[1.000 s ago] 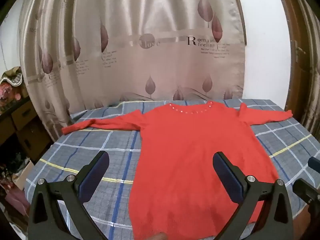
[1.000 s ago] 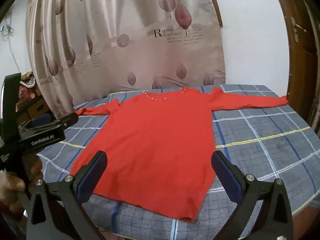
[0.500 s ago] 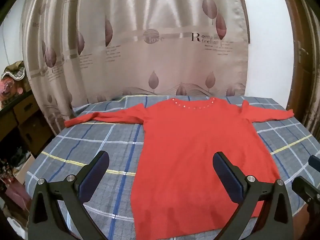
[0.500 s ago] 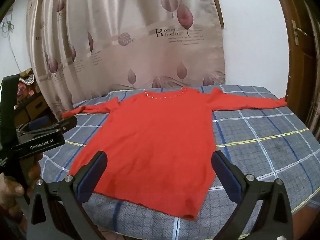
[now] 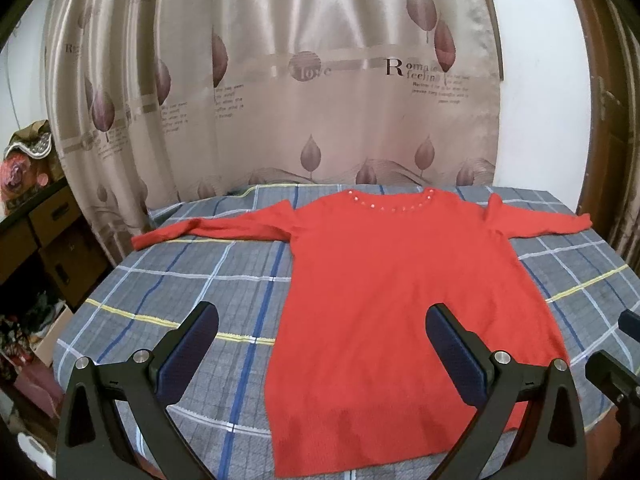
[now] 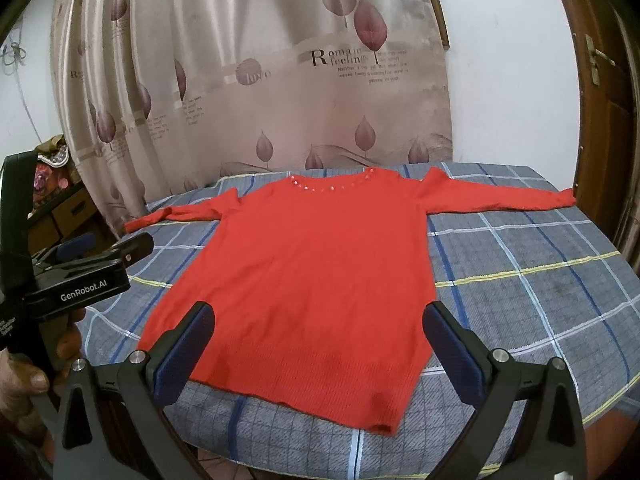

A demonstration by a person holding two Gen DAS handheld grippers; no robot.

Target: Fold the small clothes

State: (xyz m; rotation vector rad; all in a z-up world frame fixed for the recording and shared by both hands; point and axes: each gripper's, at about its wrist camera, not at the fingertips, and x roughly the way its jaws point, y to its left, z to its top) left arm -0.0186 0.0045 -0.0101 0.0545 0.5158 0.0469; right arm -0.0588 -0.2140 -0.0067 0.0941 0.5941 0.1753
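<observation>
A red long-sleeved sweater (image 5: 384, 304) with a beaded neckline lies flat on the plaid-covered table (image 5: 192, 280), sleeves spread to both sides, hem nearest me. It also shows in the right wrist view (image 6: 320, 272). My left gripper (image 5: 322, 344) is open and empty, held above the hem's left part. My right gripper (image 6: 318, 344) is open and empty, above the hem. The left gripper's body (image 6: 76, 280) shows at the left of the right wrist view, held in a hand.
A leaf-print curtain (image 5: 320, 100) hangs behind the table. Shelves with boxes and clutter (image 5: 36, 220) stand at the left. A wooden door frame (image 6: 600, 112) is at the right. The table's near edge (image 6: 320, 448) lies just below the hem.
Both grippers have drawn back and risen slightly, so more of the table and the sweater's hem shows. The sweater has not moved. Both grippers stay open.
</observation>
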